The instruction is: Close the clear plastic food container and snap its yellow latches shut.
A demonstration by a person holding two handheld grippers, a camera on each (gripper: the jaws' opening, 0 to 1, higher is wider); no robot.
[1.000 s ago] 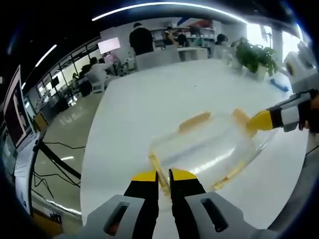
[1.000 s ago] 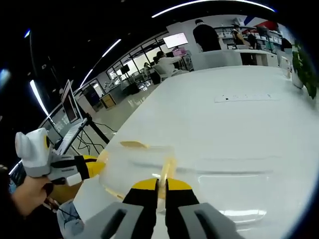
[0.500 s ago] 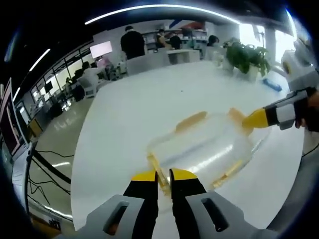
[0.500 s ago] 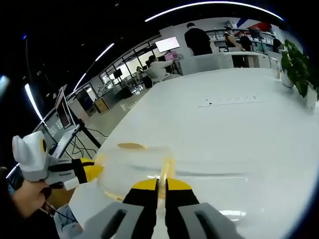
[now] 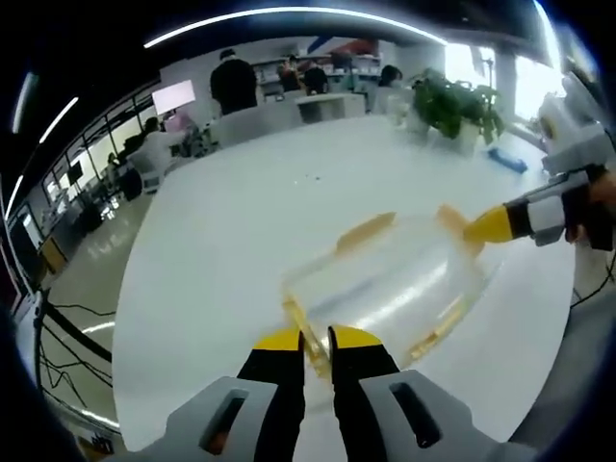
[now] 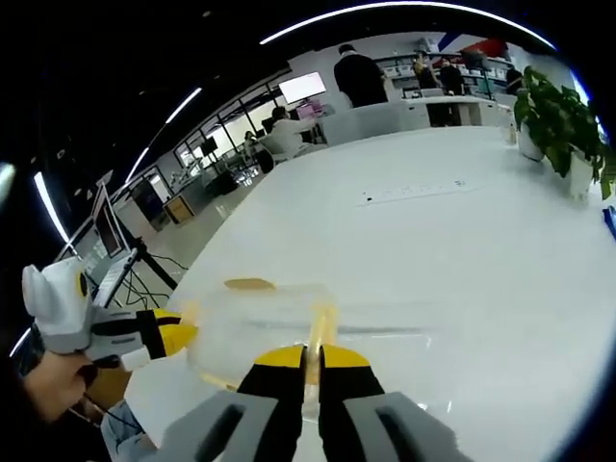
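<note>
The clear plastic container is held between the two grippers over the white table. My left gripper is shut on the yellow latch at the container's near end. The right gripper comes in from the right, shut on the far-end latch. Two more yellow latches lie along the long sides. In the right gripper view, my right gripper pinches a yellow latch of the container, and the left gripper holds the opposite end.
A potted plant and a small blue thing stand at the table's far right. A power strip lies mid-table. People sit and stand at desks beyond. A laptop on a stand is off the table's left edge.
Both views have swung a little, bringing more of the plant side of the room into the picture. Both grippers stay shut on their latches, with the container still between them.
</note>
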